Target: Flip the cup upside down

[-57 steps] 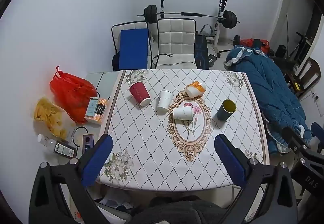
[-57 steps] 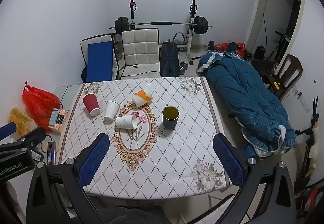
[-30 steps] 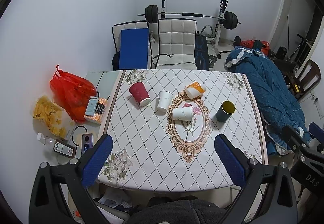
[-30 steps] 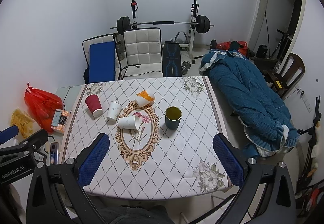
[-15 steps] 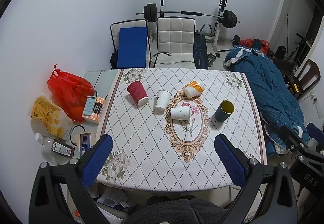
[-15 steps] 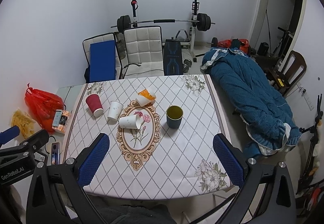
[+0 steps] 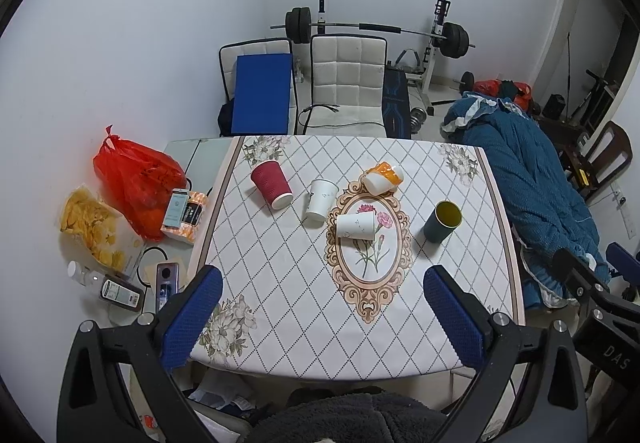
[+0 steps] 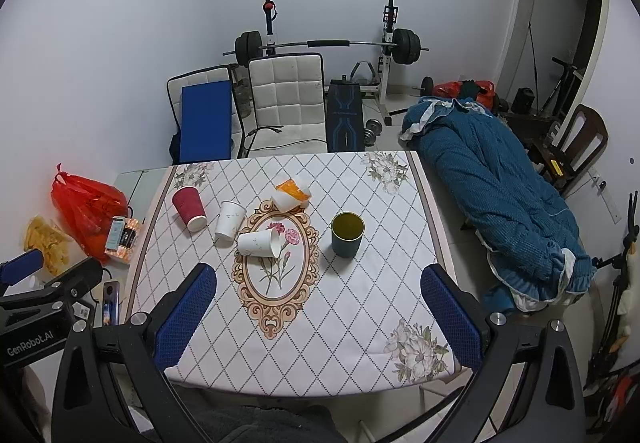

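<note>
Several cups are on the patterned tablecloth (image 7: 280,283). A dark teal cup (image 7: 442,221) (image 8: 347,234) stands upright, mouth up, at the right. A white paper cup (image 7: 355,225) (image 8: 258,243) lies on its side in the middle. An orange and white cup (image 7: 383,176) (image 8: 292,193) lies on its side behind it. A second white cup (image 7: 320,195) (image 8: 229,221) and a red ribbed cup (image 7: 271,184) (image 8: 189,208) stand mouth down at the left. My left gripper (image 7: 320,319) and my right gripper (image 8: 318,317) are both open and empty, high above the table's near edge.
Two white chairs (image 7: 346,83) with a blue pad (image 7: 262,99) stand behind the table. A barbell rack (image 7: 376,31) is at the back wall. A red bag (image 7: 134,179) and small items lie on the floor at the left. A blue quilt (image 7: 528,179) lies at the right.
Both grippers have shifted slightly, so the table sits a little differently in each view. The cups have not moved. Both grippers stay open.
</note>
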`<move>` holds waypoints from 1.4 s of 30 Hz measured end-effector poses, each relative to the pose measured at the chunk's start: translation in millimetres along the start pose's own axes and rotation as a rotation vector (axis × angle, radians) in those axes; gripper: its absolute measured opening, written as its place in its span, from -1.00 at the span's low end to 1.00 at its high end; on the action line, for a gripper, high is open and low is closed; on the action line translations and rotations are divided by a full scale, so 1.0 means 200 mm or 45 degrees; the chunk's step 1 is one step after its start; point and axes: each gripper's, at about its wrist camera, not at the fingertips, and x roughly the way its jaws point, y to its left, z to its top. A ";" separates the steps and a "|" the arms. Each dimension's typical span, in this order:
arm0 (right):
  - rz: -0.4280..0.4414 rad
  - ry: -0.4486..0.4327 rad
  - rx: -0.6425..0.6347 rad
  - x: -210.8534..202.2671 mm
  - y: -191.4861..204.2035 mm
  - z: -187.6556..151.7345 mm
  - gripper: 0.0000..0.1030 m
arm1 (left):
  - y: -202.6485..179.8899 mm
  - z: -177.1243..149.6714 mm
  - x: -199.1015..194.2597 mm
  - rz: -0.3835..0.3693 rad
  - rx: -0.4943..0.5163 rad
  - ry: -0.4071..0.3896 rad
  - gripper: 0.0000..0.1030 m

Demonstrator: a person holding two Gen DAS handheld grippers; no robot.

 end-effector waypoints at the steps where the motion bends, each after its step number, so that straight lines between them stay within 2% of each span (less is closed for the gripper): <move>1: -0.002 -0.002 0.001 0.00 0.00 0.00 1.00 | 0.00 0.00 0.00 -0.002 -0.002 0.001 1.00; 32: 0.011 0.024 0.016 0.01 0.01 -0.03 1.00 | 0.05 -0.01 0.02 -0.003 0.001 0.029 1.00; 37: 0.002 0.040 0.017 0.04 0.00 -0.05 1.00 | 0.05 -0.02 0.11 0.014 0.002 0.047 1.00; 42: -0.044 0.131 0.000 0.24 -0.01 -0.09 1.00 | 0.03 -0.05 0.33 0.064 0.019 0.117 1.00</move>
